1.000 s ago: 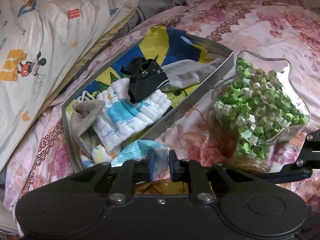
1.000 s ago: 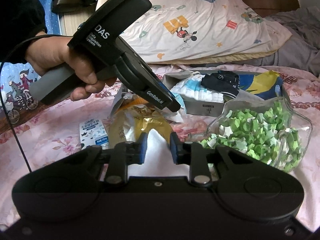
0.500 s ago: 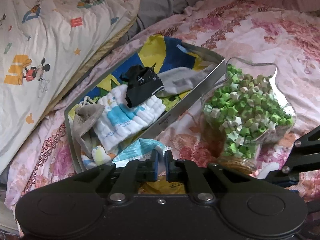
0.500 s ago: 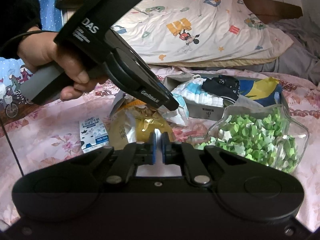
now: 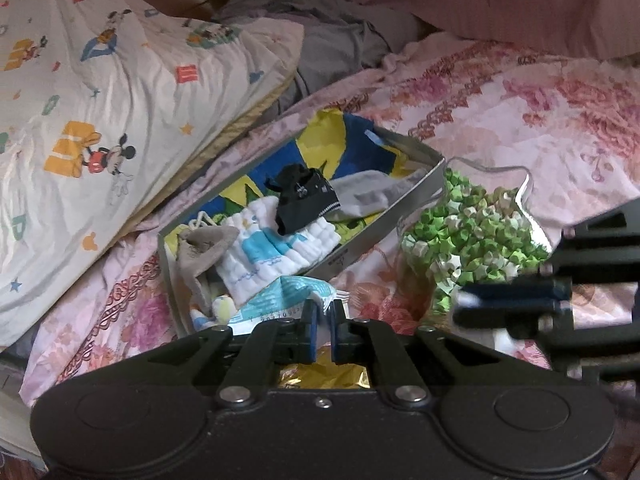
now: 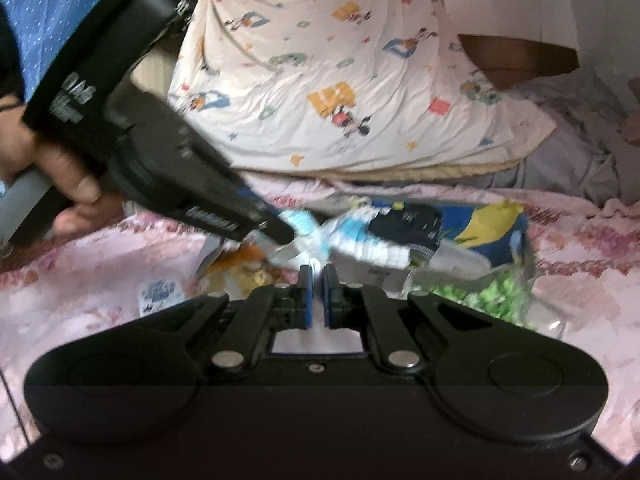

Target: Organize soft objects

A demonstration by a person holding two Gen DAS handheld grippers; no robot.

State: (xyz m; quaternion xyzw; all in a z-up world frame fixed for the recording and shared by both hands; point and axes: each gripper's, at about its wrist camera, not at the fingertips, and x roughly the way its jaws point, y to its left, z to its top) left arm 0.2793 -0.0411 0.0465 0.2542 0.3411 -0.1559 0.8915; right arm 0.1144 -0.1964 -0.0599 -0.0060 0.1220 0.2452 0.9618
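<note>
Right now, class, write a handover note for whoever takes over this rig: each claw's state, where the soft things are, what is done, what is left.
Left claw: shut on the edge of the blue-and-white packet, just outside the grey box.
Right claw: shut on a white piece; too blurred to identify.
Done: black sock, grey sock, white-and-blue cloth and beige cloth lie in the box.
Left: neither held item is in the box yet. The star jar stands beside the box.
</note>
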